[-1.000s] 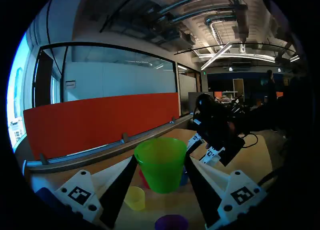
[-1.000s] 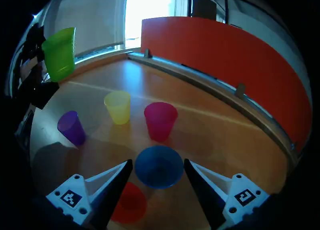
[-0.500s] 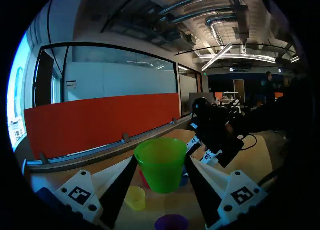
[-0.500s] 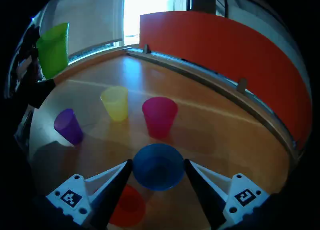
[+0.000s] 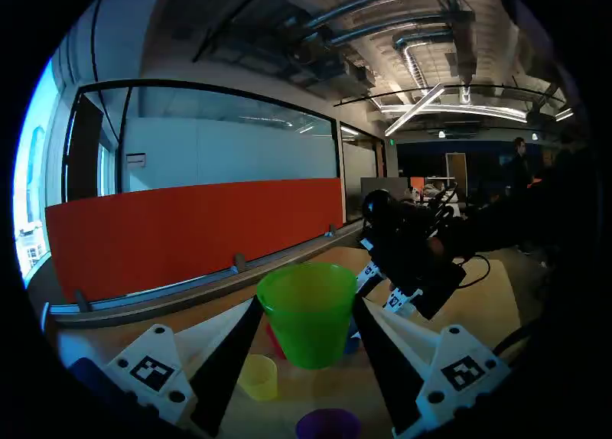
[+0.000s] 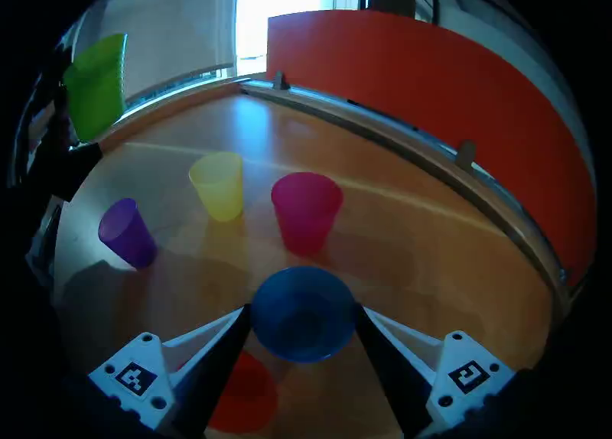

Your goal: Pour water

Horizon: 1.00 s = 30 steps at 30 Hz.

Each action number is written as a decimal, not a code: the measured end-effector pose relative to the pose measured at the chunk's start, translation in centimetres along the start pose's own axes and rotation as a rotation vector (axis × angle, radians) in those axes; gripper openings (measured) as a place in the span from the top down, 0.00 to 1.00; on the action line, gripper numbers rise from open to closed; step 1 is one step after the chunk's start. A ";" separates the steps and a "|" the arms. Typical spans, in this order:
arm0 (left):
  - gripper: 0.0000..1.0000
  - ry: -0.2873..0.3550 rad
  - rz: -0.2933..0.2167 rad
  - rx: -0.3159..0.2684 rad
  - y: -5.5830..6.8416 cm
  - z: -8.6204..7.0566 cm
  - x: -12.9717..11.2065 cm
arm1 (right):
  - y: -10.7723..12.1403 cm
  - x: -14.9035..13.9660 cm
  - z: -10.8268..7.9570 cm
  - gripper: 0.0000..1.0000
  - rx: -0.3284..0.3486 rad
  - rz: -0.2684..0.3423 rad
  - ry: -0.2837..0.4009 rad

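Left gripper is closed to the width of a green cup, with both fingers against its sides. The cup is upright and held clear of the table. Right gripper is likewise closed on a blue cup, which is raised above the table with its open mouth towards the camera. A red cup stands below it and to one side. Whether either held cup contains water cannot be determined. The two held cups are well apart, so the pour does not appear to have begun. Risks noted: both grips bear on smooth, tapered walls, so a cup could slip or rotate once tilted, and thin plastic could buckle under a harder squeeze. A pour started before the rims are brought close would likely land on the table or in the standing yellow cup, purple cup or pink cup. A careless descent of either gripper could knock these over.
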<state>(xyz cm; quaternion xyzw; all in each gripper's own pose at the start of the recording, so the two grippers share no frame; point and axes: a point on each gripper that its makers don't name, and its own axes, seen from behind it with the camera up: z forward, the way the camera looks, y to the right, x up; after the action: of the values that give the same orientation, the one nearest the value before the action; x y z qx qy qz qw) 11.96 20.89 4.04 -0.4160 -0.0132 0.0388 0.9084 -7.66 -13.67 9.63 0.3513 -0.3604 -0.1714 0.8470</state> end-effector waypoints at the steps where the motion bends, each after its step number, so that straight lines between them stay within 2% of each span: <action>1: 0.15 0.000 -0.001 0.000 0.0 0.0 0.0 | 0.0 0.0 0.0 0.01 0.000 0.002 -0.003; 11: 0.15 0.002 -0.001 0.000 0.0 0.0 -0.1 | 0.0 -0.1 0.0 0.05 0.006 0.035 -0.010; 30: 0.15 0.006 -0.006 0.004 -0.3 0.0 -0.1 | -0.6 0.7 0.0 0.07 0.009 0.032 0.025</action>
<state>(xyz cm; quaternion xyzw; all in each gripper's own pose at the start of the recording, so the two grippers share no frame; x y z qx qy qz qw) 11.89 20.72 4.30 -0.4142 -0.0115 0.0346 0.9095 -7.24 -14.44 9.56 0.3515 -0.3562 -0.1517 0.8523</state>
